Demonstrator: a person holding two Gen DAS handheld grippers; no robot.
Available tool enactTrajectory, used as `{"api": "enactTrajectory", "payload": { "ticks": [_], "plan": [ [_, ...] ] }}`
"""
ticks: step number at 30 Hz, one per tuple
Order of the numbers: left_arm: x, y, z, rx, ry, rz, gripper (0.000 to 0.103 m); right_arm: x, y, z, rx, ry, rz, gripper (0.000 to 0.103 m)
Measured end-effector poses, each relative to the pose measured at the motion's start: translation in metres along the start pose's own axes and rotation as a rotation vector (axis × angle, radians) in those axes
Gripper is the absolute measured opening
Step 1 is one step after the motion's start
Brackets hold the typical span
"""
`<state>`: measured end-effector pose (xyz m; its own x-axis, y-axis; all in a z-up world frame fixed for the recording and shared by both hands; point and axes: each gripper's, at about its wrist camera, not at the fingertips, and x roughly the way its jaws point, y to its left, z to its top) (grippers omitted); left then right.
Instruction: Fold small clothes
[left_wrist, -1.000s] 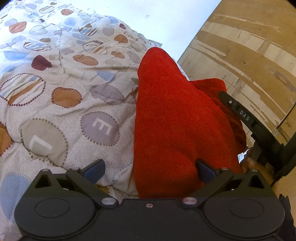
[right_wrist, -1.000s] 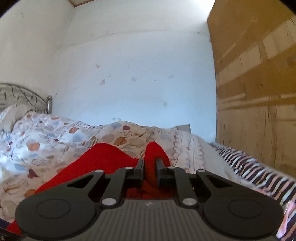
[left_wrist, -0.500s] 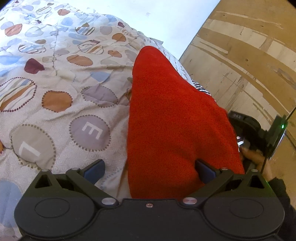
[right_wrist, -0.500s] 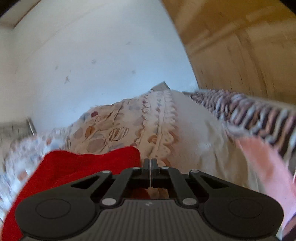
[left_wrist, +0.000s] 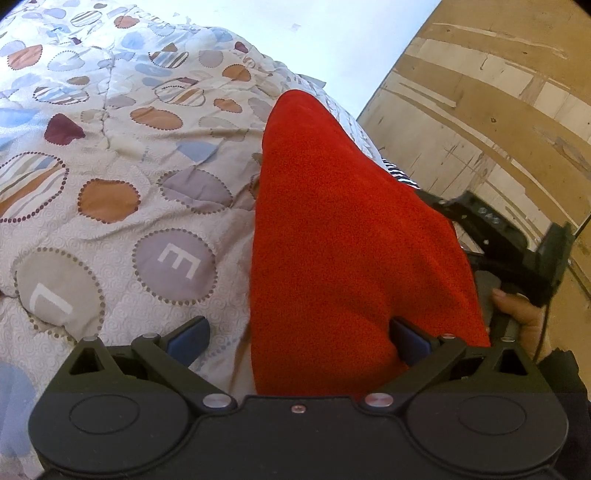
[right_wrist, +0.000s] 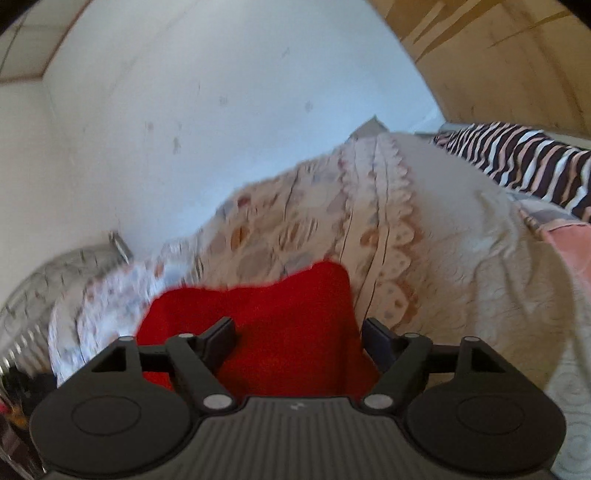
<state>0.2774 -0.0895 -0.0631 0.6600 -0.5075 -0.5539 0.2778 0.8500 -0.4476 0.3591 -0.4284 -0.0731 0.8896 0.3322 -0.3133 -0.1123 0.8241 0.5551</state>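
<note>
A red fleece cloth (left_wrist: 351, 240) lies flat on the patterned quilt (left_wrist: 122, 206), stretching away from me. My left gripper (left_wrist: 299, 338) is open at its near end, with the right finger (left_wrist: 410, 339) on the cloth and the left one over the quilt. In the right wrist view the same red cloth (right_wrist: 280, 325) lies under my right gripper (right_wrist: 299, 338). Its jaws are opening and the cloth sits between them, but the pads do not press on it. A hand (left_wrist: 517, 314) holds the right gripper's black body (left_wrist: 517, 254) at the cloth's right edge.
A black, white and pink striped cloth (right_wrist: 524, 162) and a pink one (right_wrist: 569, 251) lie at the bed's right side. A wooden panel wall (left_wrist: 480, 110) runs along the right. The white wall (right_wrist: 221, 110) is behind, with a metal headboard (right_wrist: 55, 273) at the left.
The right gripper was shut on a raised fold of the red cloth, swung right and rolled, and now stands open. The fold lies flat. The left gripper stayed put.
</note>
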Motion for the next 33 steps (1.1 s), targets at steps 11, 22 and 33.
{"api": "enactTrajectory", "payload": {
  "ticks": [11,22,33],
  "plan": [
    [-0.001,0.0,-0.001,-0.003,0.006,-0.004,0.103,-0.002,-0.002,-0.027,-0.024,-0.046,-0.031,0.062],
    [-0.02,-0.023,0.039,0.116,-0.023,0.053,0.102,0.0,-0.003,-0.026,-0.015,-0.05,-0.027,0.062],
    [0.028,-0.016,0.088,0.114,-0.079,0.119,0.103,-0.001,-0.003,-0.026,-0.012,-0.052,-0.025,0.062]
  ]
}}
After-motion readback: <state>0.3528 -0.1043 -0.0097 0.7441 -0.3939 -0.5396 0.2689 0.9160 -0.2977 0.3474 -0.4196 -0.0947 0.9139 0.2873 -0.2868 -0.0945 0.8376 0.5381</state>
